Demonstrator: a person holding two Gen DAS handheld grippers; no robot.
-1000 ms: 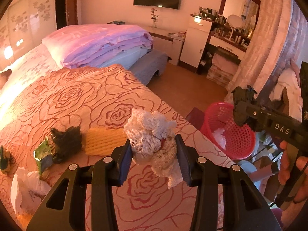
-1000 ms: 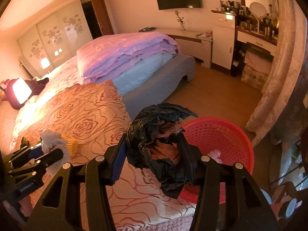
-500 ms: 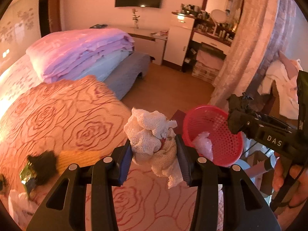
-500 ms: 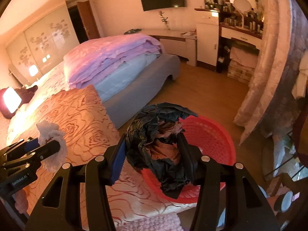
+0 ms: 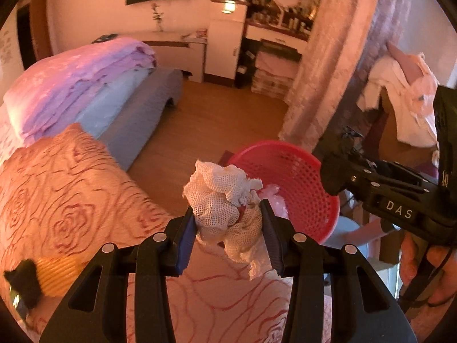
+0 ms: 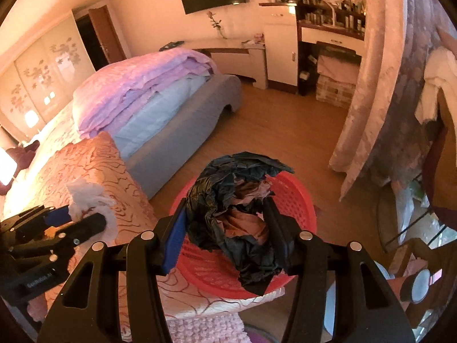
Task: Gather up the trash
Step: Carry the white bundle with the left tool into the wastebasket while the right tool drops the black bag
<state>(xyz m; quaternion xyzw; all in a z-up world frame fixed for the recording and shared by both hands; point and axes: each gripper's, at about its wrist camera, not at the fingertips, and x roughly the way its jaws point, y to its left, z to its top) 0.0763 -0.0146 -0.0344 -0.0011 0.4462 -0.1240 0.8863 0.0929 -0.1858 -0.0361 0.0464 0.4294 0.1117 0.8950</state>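
The bed (image 5: 71,177) fills the left of both views, its rose-patterned cover running to the near edge, with folded quilts (image 6: 142,85) stacked farther back. The red basket (image 5: 300,177) sits on the floor just beside the bed's edge, with pale crumpled trash inside it.

The right hand-held gripper (image 6: 225,228) hangs over the basket (image 6: 297,200), its jaws held apart only by the wad between them, clenched on a crumpled black bag (image 6: 237,200) with brownish paper bunched inside; the bag's tail droops toward the basket's near rim. In the left view its body (image 5: 400,197) carries white lettering that reads "DAS".

The left hand-held gripper (image 5: 228,223) is above the bed's edge, beside the basket, jaws likewise part-closed, grasping a wad of white mesh (image 5: 222,200) that stands above the fingertips and trails below them. In the right view the same gripper (image 6: 82,217) bears a small label, too blurred to read.

On the cover at far left lie a yellow ribbed sponge (image 5: 54,271) and a dark scrap (image 5: 22,283) touching it.
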